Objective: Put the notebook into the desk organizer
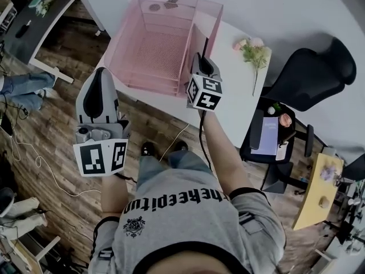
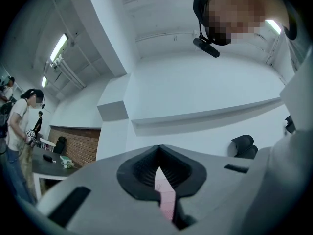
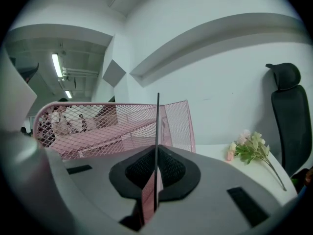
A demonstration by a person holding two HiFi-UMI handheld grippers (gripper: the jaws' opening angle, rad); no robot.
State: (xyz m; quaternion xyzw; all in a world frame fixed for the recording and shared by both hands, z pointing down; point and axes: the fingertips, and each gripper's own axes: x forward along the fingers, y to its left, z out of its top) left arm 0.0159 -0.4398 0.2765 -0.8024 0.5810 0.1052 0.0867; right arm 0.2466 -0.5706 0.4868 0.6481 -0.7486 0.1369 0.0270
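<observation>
Right gripper (image 1: 203, 68) is clamped on the notebook (image 3: 157, 117), holding it edge-on so it stands up like a blade between the jaws. It's in the air at the near right corner of the pink mesh desk organizer (image 1: 122, 45), not inside yet. Left gripper (image 1: 101, 76) hangs off to the side with its jaws pressed together and nothing in them.

My take on doing this bit well: keep the notebook upright and square it to the organizer's side wall before moving in, since that mesh looks like it'd snag a corner if it goes in tilted. Lift it over the rim first, then lower it into a compartment and only let go once the bottom edge is resting on something. I'd guess the free gripper could steady the organizer on the white table (image 1: 239, 104), because a light mesh thing like that probably slides if bumped.
</observation>
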